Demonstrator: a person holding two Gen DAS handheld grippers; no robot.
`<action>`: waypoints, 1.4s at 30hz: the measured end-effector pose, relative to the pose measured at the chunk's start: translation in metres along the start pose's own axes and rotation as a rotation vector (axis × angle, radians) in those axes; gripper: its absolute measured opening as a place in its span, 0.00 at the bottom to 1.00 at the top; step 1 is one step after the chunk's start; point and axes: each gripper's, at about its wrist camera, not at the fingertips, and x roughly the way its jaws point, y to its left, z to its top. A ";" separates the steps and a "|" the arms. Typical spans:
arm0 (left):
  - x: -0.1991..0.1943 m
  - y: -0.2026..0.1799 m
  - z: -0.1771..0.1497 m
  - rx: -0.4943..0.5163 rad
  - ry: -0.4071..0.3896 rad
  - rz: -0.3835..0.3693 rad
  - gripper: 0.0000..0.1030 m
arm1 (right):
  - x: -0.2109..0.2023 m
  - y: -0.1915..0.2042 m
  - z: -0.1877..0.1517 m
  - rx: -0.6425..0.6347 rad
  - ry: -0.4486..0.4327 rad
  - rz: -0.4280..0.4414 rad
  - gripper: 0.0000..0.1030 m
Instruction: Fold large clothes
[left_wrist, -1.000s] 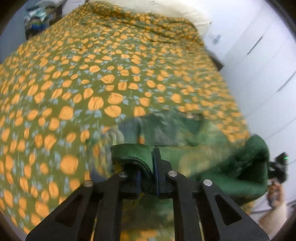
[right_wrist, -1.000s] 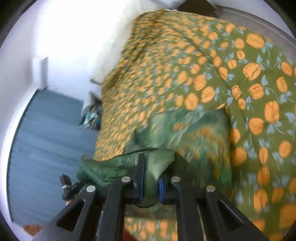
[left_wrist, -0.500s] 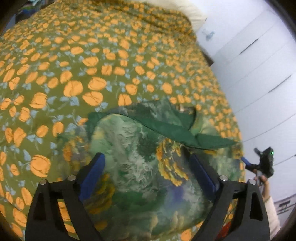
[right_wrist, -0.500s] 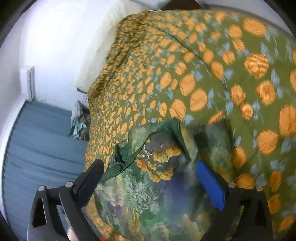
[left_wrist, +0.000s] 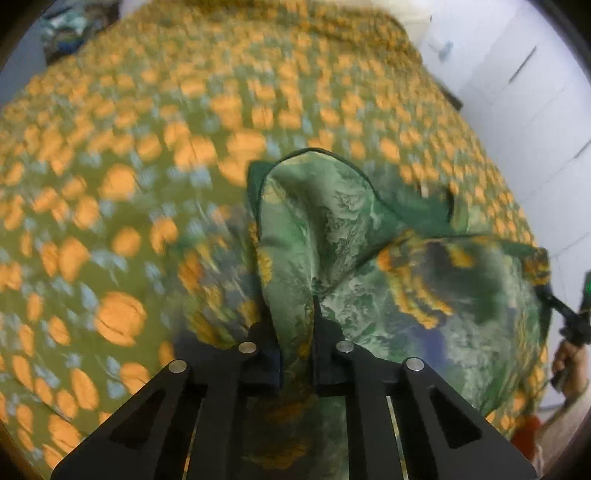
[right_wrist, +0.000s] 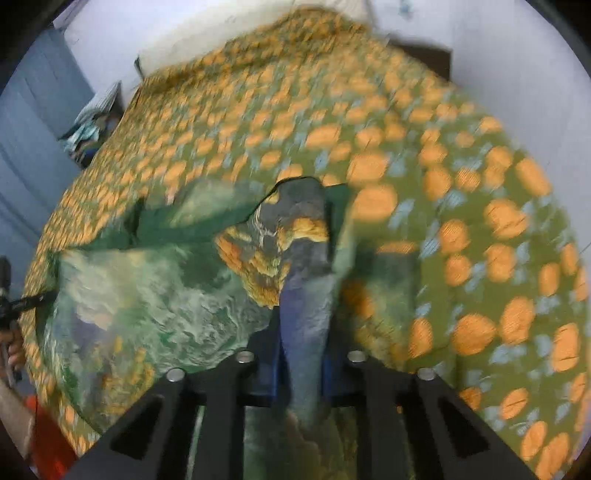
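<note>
a bed covered by an olive green bedspread printed with orange fruit and pale blue leaves. a green patterned garment lies on the spread near its close edge, one fold raised.

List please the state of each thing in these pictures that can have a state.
Left gripper: shut on a pinched fold of the green printed garment.
Right gripper: shut on another fold of it.
Green printed garment: bunched on the bedspread, half folded.
Orange-flowered bedspread: spread over the bed.
</note>
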 end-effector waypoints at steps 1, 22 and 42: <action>-0.001 0.004 0.003 -0.009 -0.019 -0.018 0.09 | -0.008 -0.002 0.005 0.003 -0.033 -0.014 0.13; -0.049 -0.043 -0.026 0.128 -0.239 0.034 0.81 | -0.010 -0.006 -0.025 0.048 -0.158 0.017 0.77; 0.118 -0.199 0.003 0.257 0.006 0.055 0.84 | -0.103 0.065 -0.144 -0.076 -0.316 0.170 0.79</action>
